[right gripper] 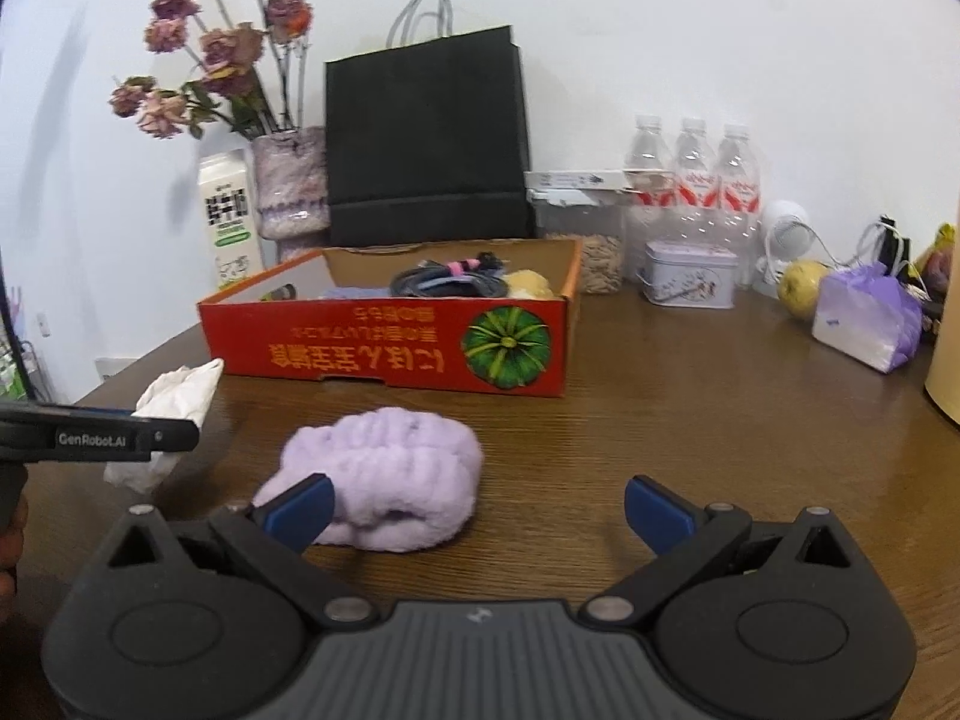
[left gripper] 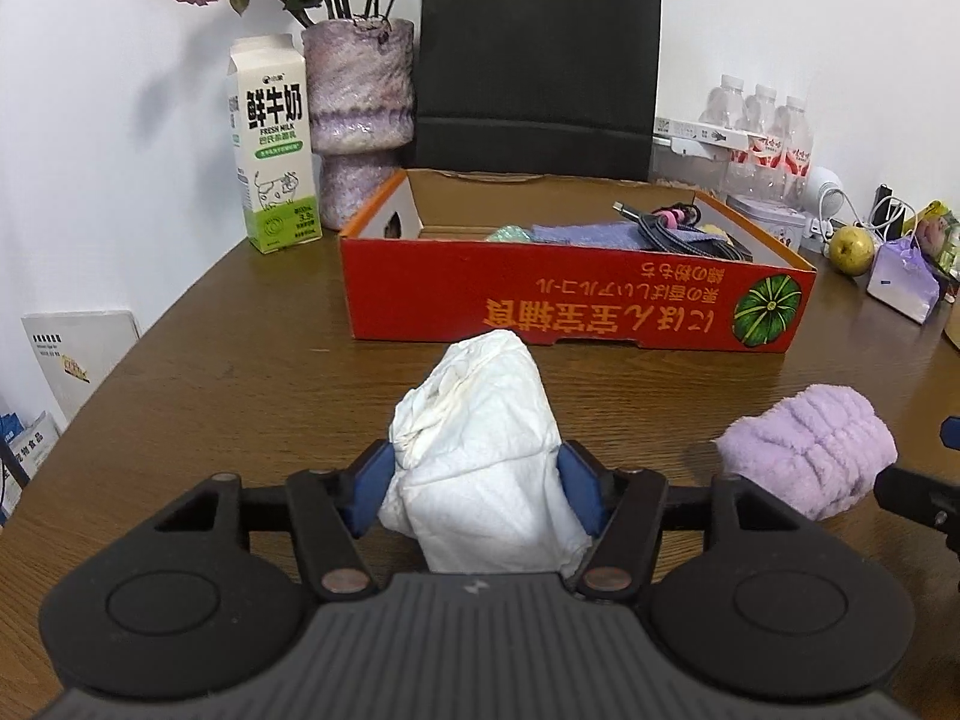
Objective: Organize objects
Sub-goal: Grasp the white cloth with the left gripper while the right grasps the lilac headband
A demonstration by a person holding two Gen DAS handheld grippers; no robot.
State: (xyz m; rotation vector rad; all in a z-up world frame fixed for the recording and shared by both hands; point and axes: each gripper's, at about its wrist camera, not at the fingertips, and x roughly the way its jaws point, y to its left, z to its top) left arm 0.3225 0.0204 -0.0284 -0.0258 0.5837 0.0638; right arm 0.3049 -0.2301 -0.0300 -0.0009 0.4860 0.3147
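Observation:
My left gripper (left gripper: 477,483) is shut on a crumpled white cloth (left gripper: 474,438), its blue pads pressing both sides, just above the brown table. The same white cloth (right gripper: 174,402) shows at the left of the right wrist view, held by the left gripper's black finger (right gripper: 114,438). A fluffy purple cloth (right gripper: 378,474) lies on the table in front of my right gripper (right gripper: 477,507), which is open; its left pad is beside the cloth's near edge. The purple cloth (left gripper: 810,450) also lies to the right of my left gripper. Behind stands the open red cardboard box (left gripper: 576,306) with cloths and cables inside.
Along the wall stand a milk carton (left gripper: 273,144), a vase of dried flowers (left gripper: 360,120), a black paper bag (left gripper: 534,60), water bottles (left gripper: 762,132), a tin (right gripper: 690,279), a yellow-green fruit (left gripper: 851,249) and a purple-white packet (right gripper: 867,324).

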